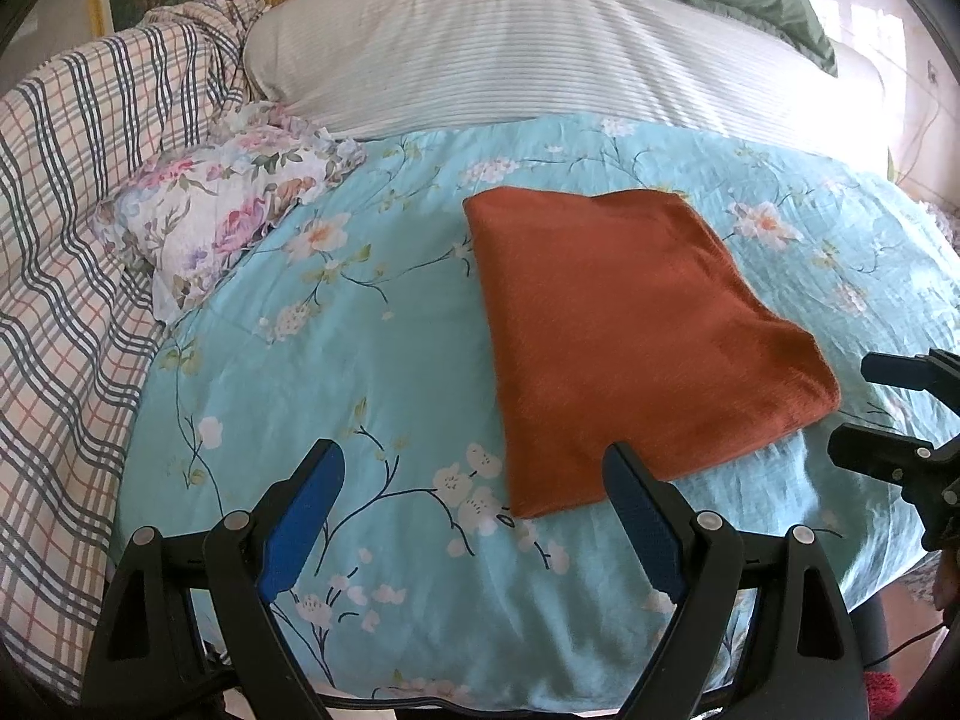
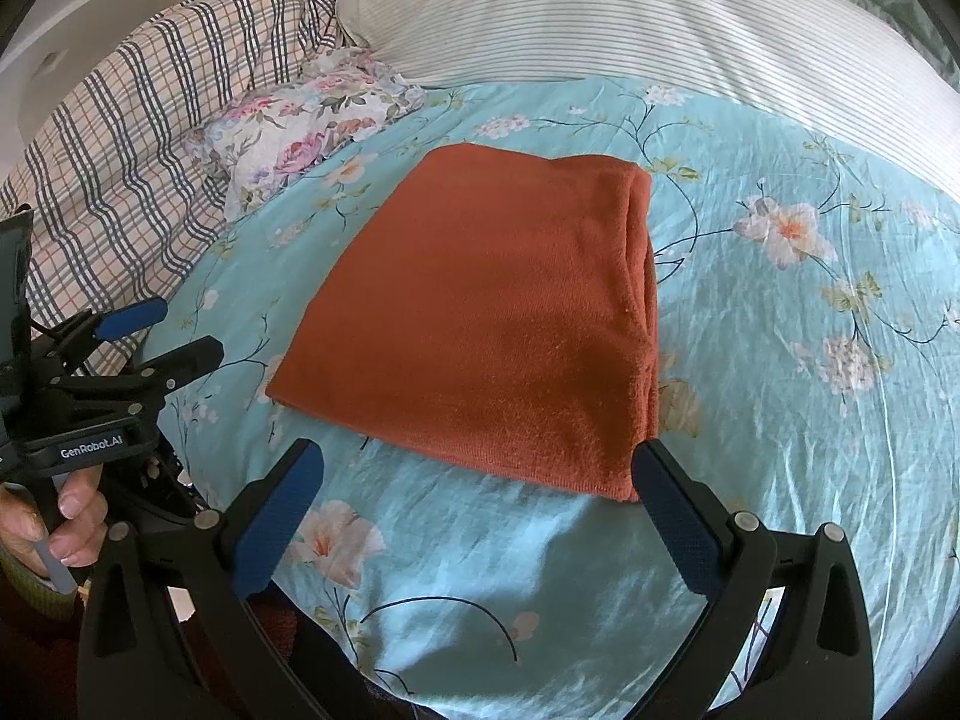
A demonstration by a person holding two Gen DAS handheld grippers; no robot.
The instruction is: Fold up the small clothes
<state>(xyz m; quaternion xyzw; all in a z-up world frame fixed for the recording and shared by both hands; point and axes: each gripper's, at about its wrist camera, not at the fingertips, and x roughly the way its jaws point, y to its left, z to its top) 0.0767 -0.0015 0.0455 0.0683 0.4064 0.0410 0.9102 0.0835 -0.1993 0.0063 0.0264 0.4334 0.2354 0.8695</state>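
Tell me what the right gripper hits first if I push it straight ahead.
Most likely the folded orange cloth. The right gripper is open, and the cloth's near edge lies just ahead between its fingers, on the floral sheet. If the gripper is angled low, it may touch the sheet first; depth is unclear.

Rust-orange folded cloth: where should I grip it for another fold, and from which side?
Grip the rust-orange folded cloth at its near right corner, where stacked layer edges show along the right side. Come in low from the near edge with the open right gripper, whose right finger already sits beside that corner, pinching all layers together.
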